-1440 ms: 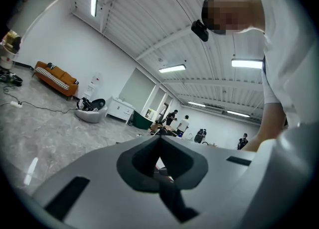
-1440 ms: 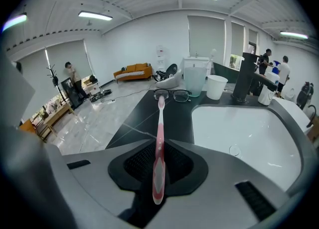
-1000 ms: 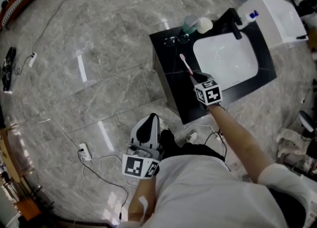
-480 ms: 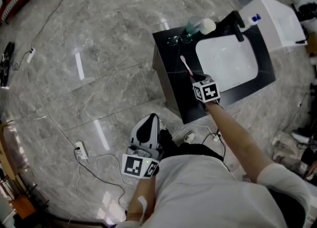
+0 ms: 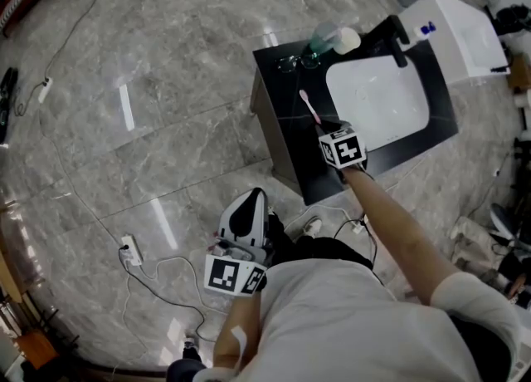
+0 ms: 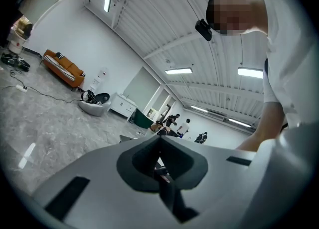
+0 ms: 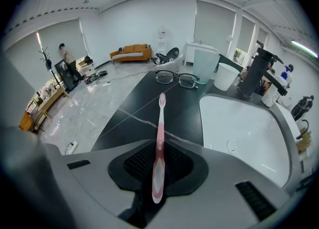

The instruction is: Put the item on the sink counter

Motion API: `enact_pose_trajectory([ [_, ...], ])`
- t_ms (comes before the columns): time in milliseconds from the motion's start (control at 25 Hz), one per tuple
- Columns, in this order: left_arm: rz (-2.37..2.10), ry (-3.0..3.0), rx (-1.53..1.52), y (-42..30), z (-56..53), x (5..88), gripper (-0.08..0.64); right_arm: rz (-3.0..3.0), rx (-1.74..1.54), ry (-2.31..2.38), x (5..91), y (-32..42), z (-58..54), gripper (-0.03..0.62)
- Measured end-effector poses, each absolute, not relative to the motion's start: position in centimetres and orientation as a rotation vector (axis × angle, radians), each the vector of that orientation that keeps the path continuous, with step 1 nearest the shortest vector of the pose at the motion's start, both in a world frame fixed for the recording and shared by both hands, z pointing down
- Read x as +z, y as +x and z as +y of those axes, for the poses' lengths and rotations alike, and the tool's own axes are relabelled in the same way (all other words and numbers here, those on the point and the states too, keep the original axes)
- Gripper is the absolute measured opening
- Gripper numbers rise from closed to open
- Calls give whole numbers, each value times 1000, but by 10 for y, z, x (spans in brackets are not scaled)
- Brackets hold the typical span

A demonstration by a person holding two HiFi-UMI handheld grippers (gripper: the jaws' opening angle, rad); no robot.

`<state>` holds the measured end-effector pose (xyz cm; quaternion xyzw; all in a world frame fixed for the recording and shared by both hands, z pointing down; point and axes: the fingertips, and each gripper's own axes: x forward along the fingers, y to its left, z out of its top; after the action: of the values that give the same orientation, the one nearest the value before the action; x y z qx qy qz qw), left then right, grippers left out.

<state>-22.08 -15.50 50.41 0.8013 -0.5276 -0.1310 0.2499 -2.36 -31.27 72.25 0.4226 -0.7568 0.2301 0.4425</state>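
Right tongs (image 7: pixel 158 156) clamp toothbrush (image 7: pixel 161 118) over counter (image 7: pixel 134 103); left tongs (image 6: pixel 159 141) pressed together, per their view.

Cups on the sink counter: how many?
2. A translucent cup stands behind the glasses; a white cup stands beside it, next to the faucet. More may be hidden.

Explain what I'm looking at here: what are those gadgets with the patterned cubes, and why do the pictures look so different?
There is no robot here. A person holds hand-operated tongs in each hand. One picture comes from a camera on the person's head, looking down. The other two come from cameras riding on the tongs. The right tongs clamp a pink toothbrush over the black sink counter, beside the white basin. Glasses, a clear cup, a white cup and a faucet stand further back. The left tongs are shut and empty.
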Motion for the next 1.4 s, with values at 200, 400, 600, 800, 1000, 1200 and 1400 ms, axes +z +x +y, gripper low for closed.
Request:
enact_pose_trajectory([
  [200,-1432,2188,-353,-219,-153,504,3,-1864,546,1033,723,-25,-313,75],
  [400,-1411,2188,-353,-213,-153,506,3,-1846,579,1003,724,-26,-314,75],
  [600,-1396,2202,-349,-206,-153,502,3,-1856,575,1015,723,-27,-315,75],
  [800,-1424,2224,-320,-202,-149,490,3,-1880,570,983,721,-30,-312,106],
  [1000,-1428,2246,-300,-186,-133,478,3,-1914,576,976,717,-34,-308,115],
  [1200,-1460,2249,-302,-181,-123,470,3,-1953,566,970,705,-37,-311,115],
  [1400,-1493,2275,-311,-177,-115,458,3,-1985,537,1014,689,-30,-312,101],
])
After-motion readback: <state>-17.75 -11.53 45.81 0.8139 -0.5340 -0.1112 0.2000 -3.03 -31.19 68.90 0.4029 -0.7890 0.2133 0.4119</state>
